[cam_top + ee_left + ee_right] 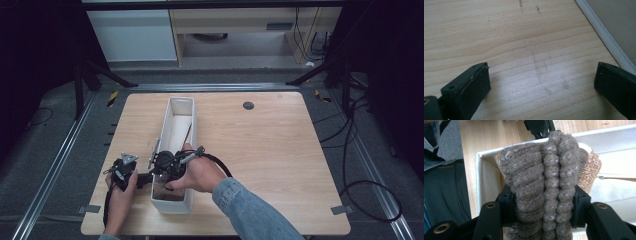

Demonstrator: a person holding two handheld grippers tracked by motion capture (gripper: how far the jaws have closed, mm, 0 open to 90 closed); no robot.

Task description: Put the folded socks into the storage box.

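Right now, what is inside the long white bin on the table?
Inside the white bin, the right claw is shut on a brown knitted cloth at the near end. An orange mesh piece lies behind it. The cloth covers the bottom beneath it.

A round dark grommet (248,105) sits in the wooden table (270,150) near its far edge.
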